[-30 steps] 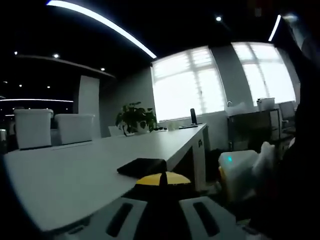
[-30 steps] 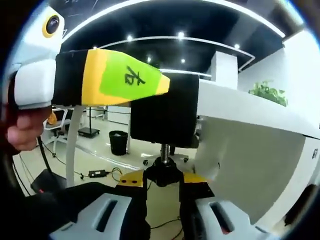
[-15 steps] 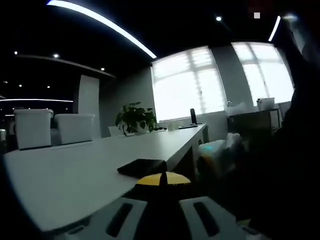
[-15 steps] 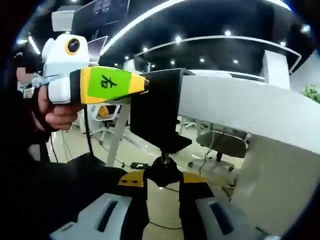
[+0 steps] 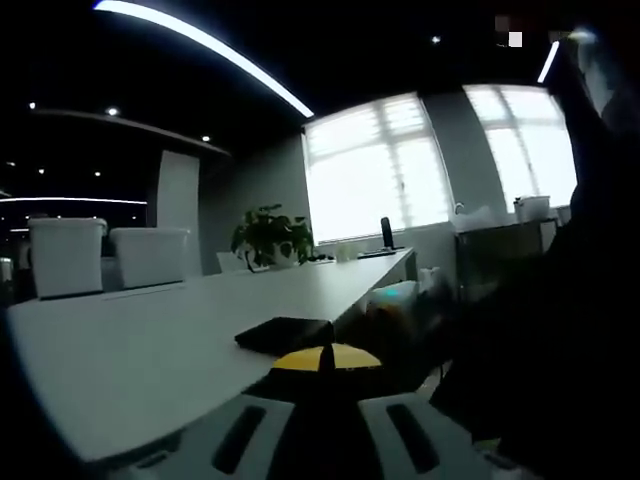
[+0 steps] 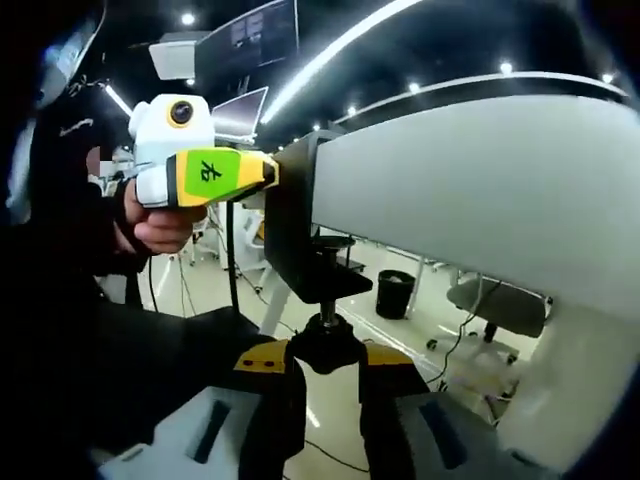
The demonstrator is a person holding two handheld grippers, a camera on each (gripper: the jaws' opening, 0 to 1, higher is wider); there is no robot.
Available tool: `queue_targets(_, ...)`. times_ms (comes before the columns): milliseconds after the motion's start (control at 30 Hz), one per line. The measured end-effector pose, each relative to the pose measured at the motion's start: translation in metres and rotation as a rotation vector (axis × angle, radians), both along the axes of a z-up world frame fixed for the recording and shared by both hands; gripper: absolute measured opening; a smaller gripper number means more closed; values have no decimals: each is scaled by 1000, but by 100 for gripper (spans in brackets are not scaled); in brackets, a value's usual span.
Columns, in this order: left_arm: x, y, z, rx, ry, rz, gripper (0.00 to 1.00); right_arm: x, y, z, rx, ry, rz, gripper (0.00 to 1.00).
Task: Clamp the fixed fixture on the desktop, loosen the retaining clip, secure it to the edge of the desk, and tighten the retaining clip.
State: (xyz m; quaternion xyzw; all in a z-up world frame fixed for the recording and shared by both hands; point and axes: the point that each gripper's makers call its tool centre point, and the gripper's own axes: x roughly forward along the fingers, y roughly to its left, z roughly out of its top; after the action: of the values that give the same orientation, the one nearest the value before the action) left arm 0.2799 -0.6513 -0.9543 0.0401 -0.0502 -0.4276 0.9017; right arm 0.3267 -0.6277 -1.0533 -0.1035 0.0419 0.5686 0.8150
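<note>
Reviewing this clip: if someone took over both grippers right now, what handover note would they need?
Left gripper: jaws closed on the top plate of the black clamp fixture, steadying it at the near edge of the white desk.
Right gripper: under the desk, jaws closed on the black screw knob at the clamp's lower end.
The fixture already straddles the desk edge, top plate on the surface and bracket hanging below.
Done: fixture picked up and hung on the edge.
Left: whether the screw has seated against the underside cannot be told; probably keep turning the knob until tight, then release both grippers.
</note>
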Motion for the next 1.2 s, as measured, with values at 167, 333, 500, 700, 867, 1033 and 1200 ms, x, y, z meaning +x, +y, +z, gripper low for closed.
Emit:
queue_targets(167, 0, 0, 1, -4, 4, -2, 1, 7, -12, 0, -23, 53, -223, 34)
queue_targets(333, 0, -1, 1, 3, 3, -1, 1, 3, -20, 9, 60, 25, -461, 39)
queue_targets(500, 1, -1, 1, 0, 10, -4, 1, -5, -20, 11, 61, -8, -679, 39)
queue_targets(700, 1, 0, 1, -8, 17, -8, 1, -8, -12, 13, 54, -30, -776, 42)
queue_targets(867, 1, 0, 1, -12, 19, -10, 1, 4, -17, 8, 49, 9, -841, 34)
queue_targets(1033, 0, 0, 1, -16, 20, -11, 1, 6, -16, 2, 40, 43, -873, 23)
queue_targets(1200, 0, 0, 0, -15, 18, -10, 1, 6, -18, 8, -14, -36, -861, 23)
